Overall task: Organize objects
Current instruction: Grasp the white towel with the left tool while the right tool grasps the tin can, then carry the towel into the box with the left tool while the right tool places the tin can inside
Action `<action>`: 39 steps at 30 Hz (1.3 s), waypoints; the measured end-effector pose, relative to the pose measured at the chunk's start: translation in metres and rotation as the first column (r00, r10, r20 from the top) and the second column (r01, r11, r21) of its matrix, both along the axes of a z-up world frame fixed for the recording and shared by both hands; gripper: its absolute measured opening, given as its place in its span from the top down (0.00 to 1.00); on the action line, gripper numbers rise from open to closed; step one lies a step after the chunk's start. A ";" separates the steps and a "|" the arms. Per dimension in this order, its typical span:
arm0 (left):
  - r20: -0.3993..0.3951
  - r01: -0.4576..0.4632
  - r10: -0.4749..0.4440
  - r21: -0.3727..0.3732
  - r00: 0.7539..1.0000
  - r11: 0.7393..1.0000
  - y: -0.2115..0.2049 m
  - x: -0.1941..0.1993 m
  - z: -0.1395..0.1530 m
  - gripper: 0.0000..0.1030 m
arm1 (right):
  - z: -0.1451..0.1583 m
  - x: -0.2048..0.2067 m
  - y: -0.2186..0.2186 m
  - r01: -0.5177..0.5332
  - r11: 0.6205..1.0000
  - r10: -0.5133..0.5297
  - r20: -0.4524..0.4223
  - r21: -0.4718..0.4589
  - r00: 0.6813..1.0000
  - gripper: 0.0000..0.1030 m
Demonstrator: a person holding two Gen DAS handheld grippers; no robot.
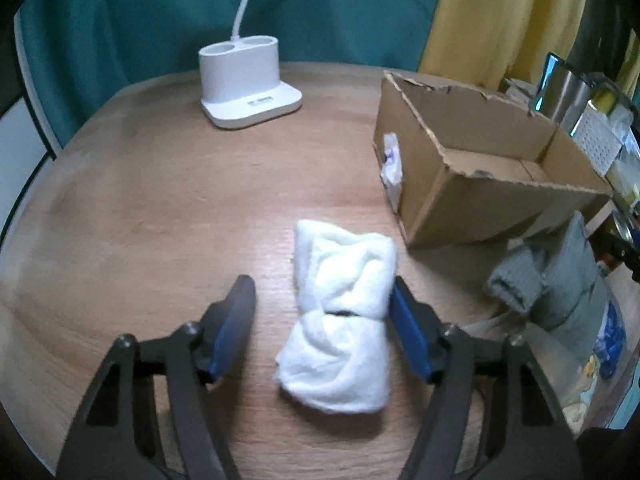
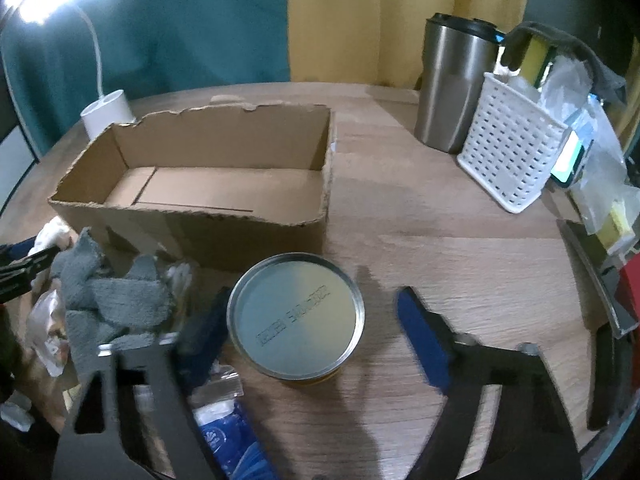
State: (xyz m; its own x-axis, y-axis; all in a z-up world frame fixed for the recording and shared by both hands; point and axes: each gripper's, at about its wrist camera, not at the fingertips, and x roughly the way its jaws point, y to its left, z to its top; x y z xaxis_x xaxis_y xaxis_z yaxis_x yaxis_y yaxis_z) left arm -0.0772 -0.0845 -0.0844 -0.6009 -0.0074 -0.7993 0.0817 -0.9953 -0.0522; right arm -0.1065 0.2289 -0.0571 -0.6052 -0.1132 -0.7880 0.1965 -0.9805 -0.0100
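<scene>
In the left wrist view a white rolled towel (image 1: 344, 320) lies on the wooden table between the open fingers of my left gripper (image 1: 322, 300), its right finger touching the towel. An open empty cardboard box (image 1: 480, 168) stands to the right. A grey knotted cloth (image 1: 552, 280) lies near the box. In the right wrist view my right gripper (image 2: 312, 304) is open around a round tin can with a metal lid (image 2: 296, 312), not pressing it. The box (image 2: 200, 192) is behind it and the grey cloth (image 2: 108, 300) to the left.
A white lamp base (image 1: 248, 84) stands at the table's back. A steel travel mug (image 2: 452, 84) and a white perforated basket (image 2: 512, 156) stand at the back right. Plastic packets and a blue pack (image 2: 232, 440) lie at the front left.
</scene>
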 end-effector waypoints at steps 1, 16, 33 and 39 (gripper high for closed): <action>0.001 0.004 -0.004 -0.007 1.000 1.000 0.001 0.000 0.000 0.38 | -0.002 0.000 0.000 -0.010 1.000 0.010 0.010 -0.001 1.000 0.33; -0.037 0.022 -0.019 0.085 0.999 0.996 0.010 0.014 0.013 0.61 | 0.014 0.016 0.013 -0.027 0.999 0.025 -0.042 -0.045 0.999 0.44; -0.182 0.034 -0.014 0.109 0.983 0.993 0.026 0.025 0.077 0.61 | 0.068 0.019 0.023 -0.067 0.996 0.055 -0.178 -0.064 0.982 0.44; -0.203 0.073 -0.048 0.118 0.978 0.990 0.046 0.013 0.089 0.61 | 0.075 0.010 0.019 -0.099 0.993 0.084 -0.194 -0.069 0.977 0.44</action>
State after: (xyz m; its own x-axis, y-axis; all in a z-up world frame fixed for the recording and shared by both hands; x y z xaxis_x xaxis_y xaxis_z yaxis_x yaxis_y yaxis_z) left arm -0.0646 -0.0385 0.0042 -0.7441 0.1256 -0.6562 -0.0029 -0.9828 -0.1847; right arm -0.0969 0.2475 0.0183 -0.7277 -0.2309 -0.6458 0.2868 -0.9578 0.0193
